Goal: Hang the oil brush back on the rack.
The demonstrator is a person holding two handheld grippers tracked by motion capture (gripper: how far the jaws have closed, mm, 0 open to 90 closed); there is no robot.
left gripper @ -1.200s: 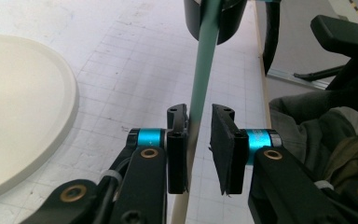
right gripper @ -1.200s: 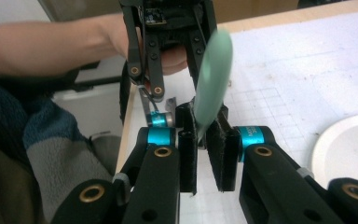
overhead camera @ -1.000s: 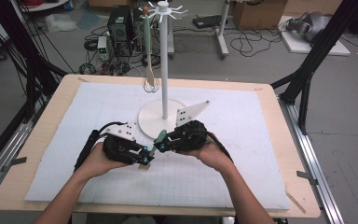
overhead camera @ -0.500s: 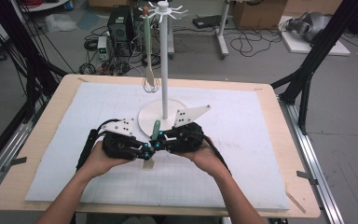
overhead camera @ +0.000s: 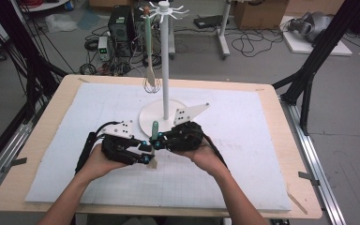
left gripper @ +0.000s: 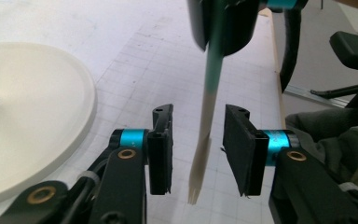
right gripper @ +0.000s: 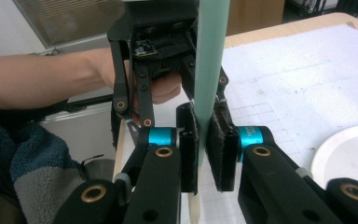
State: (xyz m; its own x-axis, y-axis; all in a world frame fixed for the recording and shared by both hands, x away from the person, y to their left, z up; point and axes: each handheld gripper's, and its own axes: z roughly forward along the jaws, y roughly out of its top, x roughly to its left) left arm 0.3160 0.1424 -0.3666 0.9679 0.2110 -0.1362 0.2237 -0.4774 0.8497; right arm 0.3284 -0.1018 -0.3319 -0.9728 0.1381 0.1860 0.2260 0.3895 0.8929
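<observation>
Fingers of left gripper spread, just opening, pale wooden blade of spatula loose between, touching neither pad. Right gripper view: right gripper clamped on green handle. High view: both grippers meeting before white stand; whisk hanging there; spatula upright, probably tip near mat. Handover step. Next: left backing off, right lifting toward a hook.
</observation>
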